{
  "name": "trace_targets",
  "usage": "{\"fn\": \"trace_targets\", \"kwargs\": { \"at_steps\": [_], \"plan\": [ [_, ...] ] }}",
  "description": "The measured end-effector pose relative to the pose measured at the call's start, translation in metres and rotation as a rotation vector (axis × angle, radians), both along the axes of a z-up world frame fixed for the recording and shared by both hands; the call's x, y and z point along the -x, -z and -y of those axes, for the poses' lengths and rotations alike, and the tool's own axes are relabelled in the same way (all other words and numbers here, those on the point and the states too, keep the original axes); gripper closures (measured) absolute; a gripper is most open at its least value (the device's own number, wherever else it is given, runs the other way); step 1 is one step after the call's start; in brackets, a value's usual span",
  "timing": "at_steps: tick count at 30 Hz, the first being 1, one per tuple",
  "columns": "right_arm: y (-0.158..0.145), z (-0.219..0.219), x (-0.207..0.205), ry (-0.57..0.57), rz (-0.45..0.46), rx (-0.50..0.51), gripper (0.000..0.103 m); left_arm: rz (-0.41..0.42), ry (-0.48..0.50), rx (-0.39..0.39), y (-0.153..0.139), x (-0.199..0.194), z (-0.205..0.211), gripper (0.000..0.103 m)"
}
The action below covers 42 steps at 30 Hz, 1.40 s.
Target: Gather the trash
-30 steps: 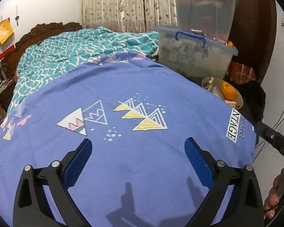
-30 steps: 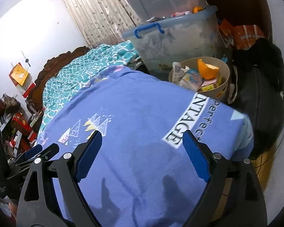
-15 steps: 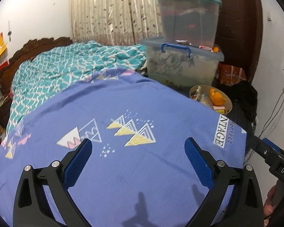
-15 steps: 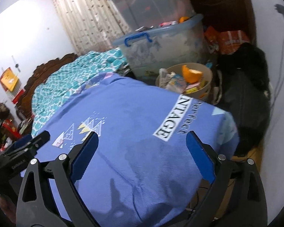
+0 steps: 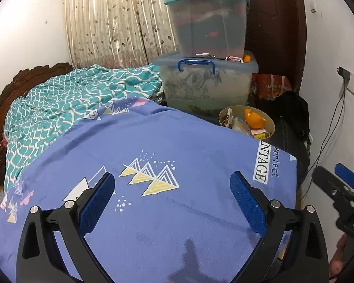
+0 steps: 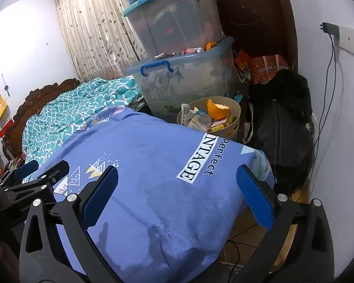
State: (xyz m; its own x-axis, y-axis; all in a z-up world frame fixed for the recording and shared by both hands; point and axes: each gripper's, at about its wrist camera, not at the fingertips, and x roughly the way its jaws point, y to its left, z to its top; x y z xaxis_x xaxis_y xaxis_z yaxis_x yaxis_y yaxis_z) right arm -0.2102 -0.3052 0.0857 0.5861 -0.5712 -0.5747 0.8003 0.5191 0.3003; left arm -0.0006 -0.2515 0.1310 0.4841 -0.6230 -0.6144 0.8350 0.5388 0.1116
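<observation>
A tan round bin [image 5: 269,122] [image 6: 236,108] stands past the far edge of the blue cloth [image 5: 177,141] [image 6: 153,146]. It holds an orange peel [image 5: 253,120] [image 6: 218,110] and several wrappers and small cartons [image 6: 200,120]. My left gripper [image 5: 172,200] is open and empty above the blue cloth. My right gripper [image 6: 177,195] is open and empty above the cloth's right corner. More wrappers and an orange piece [image 5: 246,58] lie on the lower storage box's lid.
Two stacked clear storage boxes [image 5: 207,80] [image 6: 184,75] stand behind the bin. A black bag [image 6: 283,127] and orange bags [image 6: 266,67] sit at the right by a dark door. A teal quilt [image 5: 71,99] covers the bed. Cables [image 6: 327,118] hang on the right wall.
Both grippers have drawn back and risen, so the bin, boxes and cloth look smaller and farther. Both stay open and empty.
</observation>
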Motion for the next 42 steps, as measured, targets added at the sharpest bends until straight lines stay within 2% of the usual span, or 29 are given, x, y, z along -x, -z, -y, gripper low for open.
{"fn": "trace_targets", "kwargs": {
  "at_steps": [10, 22, 32, 42],
  "plan": [
    [0.004, -0.005, -0.006, -0.027, -0.002, -0.016, 0.004, -0.007, -0.025, 0.010, -0.003, -0.001, -0.007, 0.009],
    [0.005, -0.008, -0.005, -0.044, -0.012, -0.008, 0.004, 0.041, -0.055, 0.031, -0.010, 0.000, -0.015, 0.009],
    [0.004, -0.007, -0.007, -0.049, -0.008, -0.002, 0.004, 0.041, -0.058, 0.048, -0.014, -0.003, -0.020, 0.009],
    [0.004, -0.005, -0.008, -0.043, -0.005, -0.009, 0.004, 0.058, -0.045, 0.029, -0.014, 0.003, -0.016, 0.009]
  ]
}}
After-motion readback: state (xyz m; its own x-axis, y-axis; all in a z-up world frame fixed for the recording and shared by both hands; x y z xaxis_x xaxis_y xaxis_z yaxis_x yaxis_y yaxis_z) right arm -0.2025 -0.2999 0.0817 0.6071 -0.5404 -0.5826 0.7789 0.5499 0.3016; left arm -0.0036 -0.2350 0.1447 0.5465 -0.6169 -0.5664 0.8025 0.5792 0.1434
